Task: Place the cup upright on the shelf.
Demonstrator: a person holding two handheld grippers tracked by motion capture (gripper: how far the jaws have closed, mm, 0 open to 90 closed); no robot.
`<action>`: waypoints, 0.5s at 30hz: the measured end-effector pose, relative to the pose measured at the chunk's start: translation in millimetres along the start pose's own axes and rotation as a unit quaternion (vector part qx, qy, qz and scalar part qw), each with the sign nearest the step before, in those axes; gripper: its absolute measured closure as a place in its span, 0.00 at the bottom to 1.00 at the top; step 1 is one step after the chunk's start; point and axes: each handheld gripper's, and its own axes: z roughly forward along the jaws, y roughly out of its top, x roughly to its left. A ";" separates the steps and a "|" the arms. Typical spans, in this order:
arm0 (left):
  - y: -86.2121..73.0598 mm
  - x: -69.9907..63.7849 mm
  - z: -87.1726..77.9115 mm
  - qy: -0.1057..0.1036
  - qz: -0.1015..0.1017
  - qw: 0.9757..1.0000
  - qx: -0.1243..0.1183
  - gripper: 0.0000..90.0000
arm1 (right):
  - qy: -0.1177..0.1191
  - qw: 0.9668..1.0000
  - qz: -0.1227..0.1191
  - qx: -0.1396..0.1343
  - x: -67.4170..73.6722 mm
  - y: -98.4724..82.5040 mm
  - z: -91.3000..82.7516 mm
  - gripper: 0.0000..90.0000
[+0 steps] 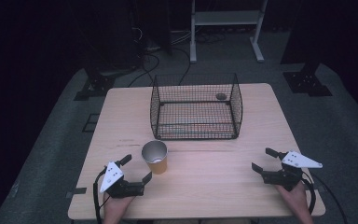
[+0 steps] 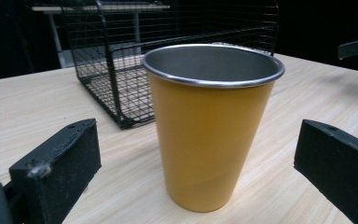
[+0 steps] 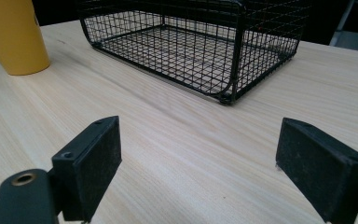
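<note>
A yellow metal cup (image 1: 155,157) with a silver rim stands upright on the wooden table (image 1: 200,186), front left of centre. My left gripper (image 1: 136,168) is open just in front of it, its jaws spread to either side and not touching; in the left gripper view the cup (image 2: 211,126) stands close between them. My right gripper (image 1: 263,159) is open near the front right edge with nothing between its jaws, pointing toward the black wire basket (image 1: 196,106). In the right gripper view the basket (image 3: 191,42) lies ahead and the cup (image 3: 14,35) is at the far left.
The wire basket sits at the table's middle back, with a small dark round thing (image 1: 221,96) at its far right corner. A white metal stand (image 1: 226,25) and cables lie on the floor beyond the table. Bare tabletop (image 3: 177,158) stretches between the two grippers.
</note>
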 end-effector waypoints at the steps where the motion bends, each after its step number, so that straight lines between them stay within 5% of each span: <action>1: 0.0 -0.7 0.9 -0.002 0.001 1.000 0.001 0.00 | 0.000 1.000 0.001 0.000 0.0 0.0 0.1 0.15; 10: 2.9 -9.2 14.9 -0.026 0.002 1.000 0.004 0.00 | 0.000 1.000 0.000 0.001 0.5 0.1 0.4 0.15; 15: 5.0 -9.9 20.6 -0.020 0.006 1.000 0.006 0.00 | 0.001 1.000 -0.001 0.001 0.6 0.2 0.7 0.15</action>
